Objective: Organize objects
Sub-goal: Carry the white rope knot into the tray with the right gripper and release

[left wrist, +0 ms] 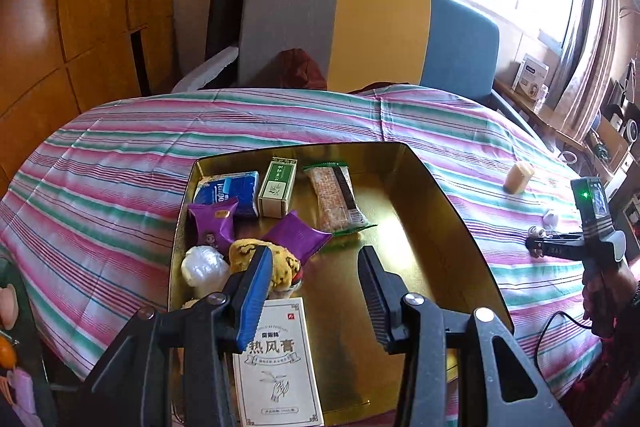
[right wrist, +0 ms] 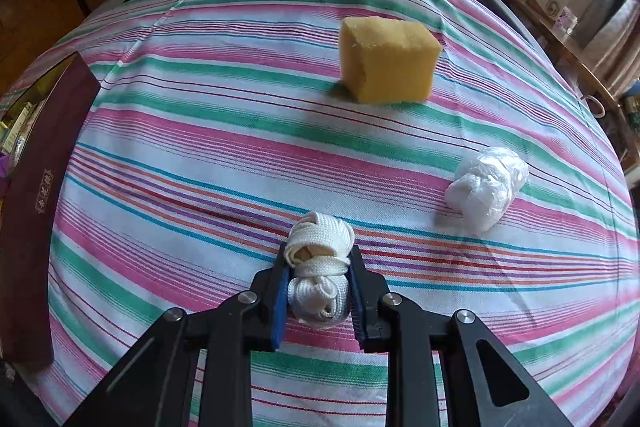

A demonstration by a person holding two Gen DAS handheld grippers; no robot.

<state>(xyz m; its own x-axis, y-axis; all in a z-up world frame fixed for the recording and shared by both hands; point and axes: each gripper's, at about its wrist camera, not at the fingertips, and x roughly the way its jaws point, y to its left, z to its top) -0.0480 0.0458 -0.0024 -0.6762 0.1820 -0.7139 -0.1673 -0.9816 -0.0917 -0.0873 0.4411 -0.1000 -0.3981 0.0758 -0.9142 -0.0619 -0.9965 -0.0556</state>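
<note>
Nearest the left wrist camera, the left tool (left wrist: 316,269) hangs over the gold tray (left wrist: 440,227) with its jaws parted and nothing between them. Directly under it lies a white carton (left wrist: 280,371) printed with dark characters, at the tray's near edge. Beyond the carton sit a yellow patterned soft item (left wrist: 284,261) and a white plastic-wrapped bundle (left wrist: 204,265), touching each other. Two purple sachets (left wrist: 214,225) lie behind these, one overlapping a blue tissue pack (left wrist: 234,189). A green-and-white box (left wrist: 278,193) stands just beside the tissue pack, and a long wrapped snack bar (left wrist: 334,197) lies to its right. The tray rests on the striped cloth (left wrist: 120,187) covering the surface.

In the right wrist view, the right tool (right wrist: 318,281) is clamped on a bundle of white cord (right wrist: 320,263), which sits on the cloth. A yellow sponge block (right wrist: 388,61) stands well apart, farther back. A second plastic-wrapped bundle (right wrist: 486,187) lies to the right of the cord, apart from it. The tray's dark outer wall (right wrist: 44,167) runs along the left edge.
</note>
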